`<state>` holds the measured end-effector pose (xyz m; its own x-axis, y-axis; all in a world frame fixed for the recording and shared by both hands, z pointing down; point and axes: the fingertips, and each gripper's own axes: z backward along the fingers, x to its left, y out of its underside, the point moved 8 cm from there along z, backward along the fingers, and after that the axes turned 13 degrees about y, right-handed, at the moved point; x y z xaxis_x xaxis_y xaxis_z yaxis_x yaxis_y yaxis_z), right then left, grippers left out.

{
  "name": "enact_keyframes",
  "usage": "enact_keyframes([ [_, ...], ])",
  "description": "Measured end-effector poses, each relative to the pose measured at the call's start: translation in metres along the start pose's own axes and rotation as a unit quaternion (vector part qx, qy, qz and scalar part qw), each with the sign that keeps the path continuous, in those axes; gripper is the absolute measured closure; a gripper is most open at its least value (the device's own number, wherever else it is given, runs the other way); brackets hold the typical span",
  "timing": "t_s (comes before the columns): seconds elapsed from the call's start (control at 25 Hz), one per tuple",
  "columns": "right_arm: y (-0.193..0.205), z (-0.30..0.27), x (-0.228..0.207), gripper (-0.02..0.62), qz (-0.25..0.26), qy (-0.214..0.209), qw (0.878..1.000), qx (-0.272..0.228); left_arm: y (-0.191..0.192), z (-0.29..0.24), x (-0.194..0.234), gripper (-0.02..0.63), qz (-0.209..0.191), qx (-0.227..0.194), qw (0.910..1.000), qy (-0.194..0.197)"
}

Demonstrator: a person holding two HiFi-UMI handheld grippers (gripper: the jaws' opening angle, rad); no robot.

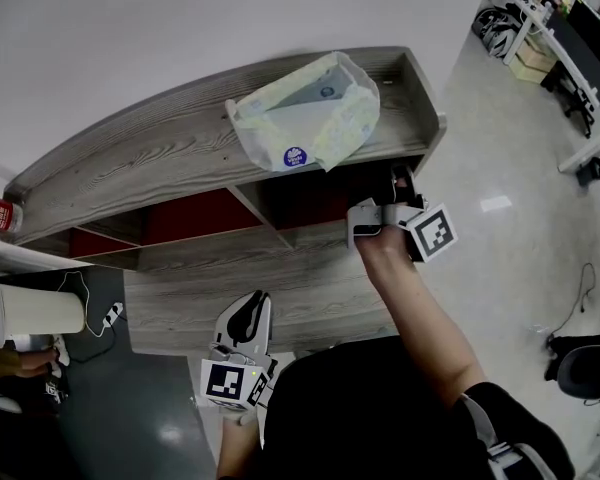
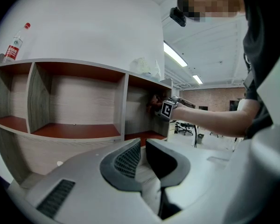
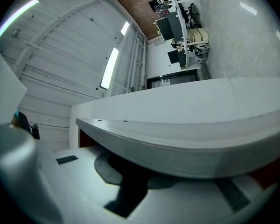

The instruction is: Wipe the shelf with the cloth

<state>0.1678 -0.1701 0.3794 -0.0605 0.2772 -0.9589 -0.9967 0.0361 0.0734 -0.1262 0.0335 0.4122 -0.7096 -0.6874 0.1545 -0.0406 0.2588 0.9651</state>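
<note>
The grey wooden shelf unit (image 1: pixel 170 153) has red-lined compartments (image 2: pixel 77 130). My right gripper (image 1: pixel 400 190) reaches into the rightmost upper compartment, just under the top board. It is shut on a dark cloth (image 2: pixel 154 101) that bunches at its tip. In the right gripper view the top board's edge (image 3: pixel 186 148) runs close across the jaws (image 3: pixel 130 171), and a dark shape sits between them. My left gripper (image 1: pixel 250 313) hangs lower, in front of the unit's bottom board. It points at the shelf, and its jaws (image 2: pixel 142 146) are together with nothing between them.
A crumpled plastic bag (image 1: pixel 305 113) lies on the shelf top, and a bottle (image 1: pixel 0 213) stands at its far left end. A white cylinder (image 1: pixel 30 313) and a power strip (image 1: pixel 112 313) are on the floor at left. Desks (image 1: pixel 570 38) and a chair (image 1: pixel 590 368) stand to the right.
</note>
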Motion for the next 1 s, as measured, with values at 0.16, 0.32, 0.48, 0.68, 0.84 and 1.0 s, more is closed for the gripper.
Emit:
enact_keyframes([
  [0.16,0.001,0.007,-0.028,0.548,0.004,0.04,0.999,-0.003,0.001,0.001,0.002,0.563,0.001,0.0,1.0,-0.003],
  [0.32,0.003,0.017,-0.054,0.548,0.007,0.082,0.997,-0.005,0.001,0.002,0.003,0.563,0.002,0.0,1.0,-0.004],
  [0.48,0.005,0.028,-0.073,0.549,0.011,0.118,0.993,-0.009,0.003,0.004,0.004,0.563,0.003,0.0,1.0,-0.005],
  [0.68,0.006,0.042,-0.091,0.548,0.006,0.155,0.988,-0.008,0.005,0.007,0.008,0.563,0.001,0.001,1.0,-0.005],
  [0.84,0.007,0.046,-0.095,0.549,0.02,0.168,0.986,-0.008,0.003,0.01,0.008,0.563,0.004,0.002,1.0,-0.007],
  [1.0,0.01,0.041,-0.097,0.549,0.042,0.17,0.984,-0.013,0.003,0.013,0.009,0.563,0.0,0.002,1.0,-0.004],
])
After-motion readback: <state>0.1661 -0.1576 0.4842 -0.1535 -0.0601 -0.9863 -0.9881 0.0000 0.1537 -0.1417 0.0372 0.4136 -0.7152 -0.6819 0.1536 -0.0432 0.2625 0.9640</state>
